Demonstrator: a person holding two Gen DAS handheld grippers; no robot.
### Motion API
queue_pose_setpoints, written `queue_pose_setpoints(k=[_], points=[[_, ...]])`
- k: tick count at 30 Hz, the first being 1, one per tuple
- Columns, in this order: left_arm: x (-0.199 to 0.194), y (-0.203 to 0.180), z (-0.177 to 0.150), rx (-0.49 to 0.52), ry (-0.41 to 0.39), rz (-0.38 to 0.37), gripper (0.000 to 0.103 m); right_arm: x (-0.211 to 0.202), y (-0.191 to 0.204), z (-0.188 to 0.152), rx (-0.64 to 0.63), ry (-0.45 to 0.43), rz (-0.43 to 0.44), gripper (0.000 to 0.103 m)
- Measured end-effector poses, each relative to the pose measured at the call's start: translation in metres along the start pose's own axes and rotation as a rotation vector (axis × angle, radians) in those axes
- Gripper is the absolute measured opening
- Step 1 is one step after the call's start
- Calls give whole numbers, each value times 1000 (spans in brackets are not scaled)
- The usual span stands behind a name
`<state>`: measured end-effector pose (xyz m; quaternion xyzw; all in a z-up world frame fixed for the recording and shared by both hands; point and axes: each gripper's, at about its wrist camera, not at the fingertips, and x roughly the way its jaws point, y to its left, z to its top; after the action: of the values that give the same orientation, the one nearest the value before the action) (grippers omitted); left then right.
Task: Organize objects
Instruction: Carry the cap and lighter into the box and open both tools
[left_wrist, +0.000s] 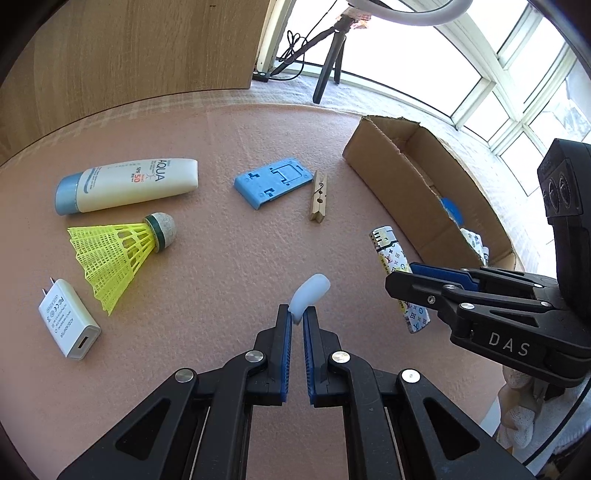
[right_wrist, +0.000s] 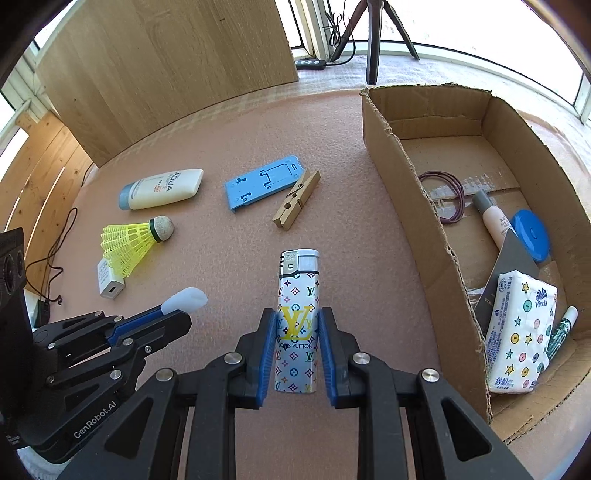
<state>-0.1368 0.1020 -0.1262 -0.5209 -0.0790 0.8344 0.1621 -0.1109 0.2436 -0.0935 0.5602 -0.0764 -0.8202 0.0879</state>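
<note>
My left gripper is shut on a small pale translucent silicone piece, held above the pink mat; it also shows in the right wrist view. My right gripper is closed around a white patterned lighter, which also shows in the left wrist view. The cardboard box stands to the right of the lighter. On the mat lie a sunscreen tube, a yellow shuttlecock, a white charger, a blue plastic stand and a wooden clothespin.
The box holds a tissue pack, a blue round tape measure, a small tube, a purple cord loop and a green pen. A wooden panel and a tripod stand behind the mat.
</note>
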Motion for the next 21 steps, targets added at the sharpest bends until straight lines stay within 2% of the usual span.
queue_pose_setpoints(k=[9,21], points=[[-13,-34,26,46,-48,-15,6,-41,-9,6,-20,-65,26,21],[5,-95,80,104,-84,-38,6,-76,-72,35,12,-130,5,21]])
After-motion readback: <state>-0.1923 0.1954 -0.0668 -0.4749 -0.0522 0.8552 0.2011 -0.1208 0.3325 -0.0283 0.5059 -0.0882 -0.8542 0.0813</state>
